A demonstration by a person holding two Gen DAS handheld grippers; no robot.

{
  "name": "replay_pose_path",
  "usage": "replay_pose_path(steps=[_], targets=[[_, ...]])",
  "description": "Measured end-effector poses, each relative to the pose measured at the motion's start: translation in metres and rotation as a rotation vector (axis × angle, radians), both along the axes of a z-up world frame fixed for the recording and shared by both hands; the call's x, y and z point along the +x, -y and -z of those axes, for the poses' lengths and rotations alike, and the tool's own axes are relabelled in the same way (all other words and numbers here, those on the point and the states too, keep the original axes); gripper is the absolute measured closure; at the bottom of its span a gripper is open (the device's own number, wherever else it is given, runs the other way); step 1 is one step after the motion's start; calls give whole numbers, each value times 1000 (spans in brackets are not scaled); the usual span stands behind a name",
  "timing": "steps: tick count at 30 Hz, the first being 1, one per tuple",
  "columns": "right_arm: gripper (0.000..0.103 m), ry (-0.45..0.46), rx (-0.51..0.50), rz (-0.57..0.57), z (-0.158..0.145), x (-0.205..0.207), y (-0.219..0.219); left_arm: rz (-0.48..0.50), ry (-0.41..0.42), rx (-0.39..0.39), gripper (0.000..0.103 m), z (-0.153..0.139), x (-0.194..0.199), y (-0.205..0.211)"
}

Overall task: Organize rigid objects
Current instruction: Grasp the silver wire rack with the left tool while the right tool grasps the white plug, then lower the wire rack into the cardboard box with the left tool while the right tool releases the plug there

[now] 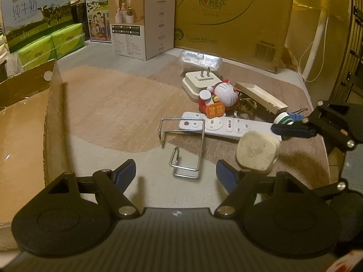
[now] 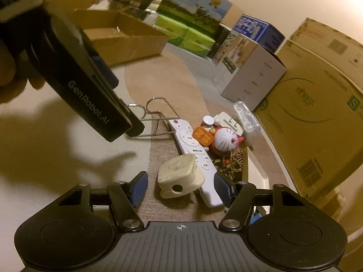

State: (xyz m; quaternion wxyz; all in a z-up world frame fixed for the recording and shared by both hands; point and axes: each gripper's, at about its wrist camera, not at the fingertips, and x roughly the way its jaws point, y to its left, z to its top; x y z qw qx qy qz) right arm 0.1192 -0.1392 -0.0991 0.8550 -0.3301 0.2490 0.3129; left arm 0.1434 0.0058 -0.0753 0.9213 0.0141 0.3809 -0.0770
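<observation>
A pile of small objects lies on the rug: a bent wire holder (image 1: 183,145), a white remote (image 1: 224,127), a cream plastic block (image 1: 257,150), a Doraemon figure (image 1: 219,99), a white plug adapter (image 1: 199,82) and a small wooden tray (image 1: 261,97). My left gripper (image 1: 175,172) is open, just short of the wire holder. My right gripper (image 2: 181,187) is open, with the cream block (image 2: 179,176) and the end of the remote (image 2: 195,156) between its fingers. The wire holder (image 2: 156,122) and the Doraemon figure (image 2: 224,139) lie beyond.
An open cardboard box (image 1: 22,117) stands at the left, also in the right wrist view (image 2: 118,36). Large cartons (image 1: 231,15), a white product box (image 1: 143,22) and milk cases (image 1: 36,15) line the back. A clear plastic packet (image 1: 199,60) lies behind the pile.
</observation>
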Motion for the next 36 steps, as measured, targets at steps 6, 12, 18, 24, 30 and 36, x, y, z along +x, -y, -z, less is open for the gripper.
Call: replay_pose_path(steps=[6,12,18,24,30,36], targets=[[55,33,-43,-20,7,7,-4,2,-1,-8,30,5,2,1],[56,21,23,7,2,4,4,-2,-4,-13,36,8,5,3],[56,-58,169,91,-10,10,19,4,9,-20,47,9,10,7],[56,-97,254,140,-19,9,29,11,10,-56,58,11,19,9],[56,-156,341,194,-22,12,41,-12,-1,-98,71,15,25,7],[56,-245,439,266,-24,16,57,-22,-11,-95,76,14,24,7]])
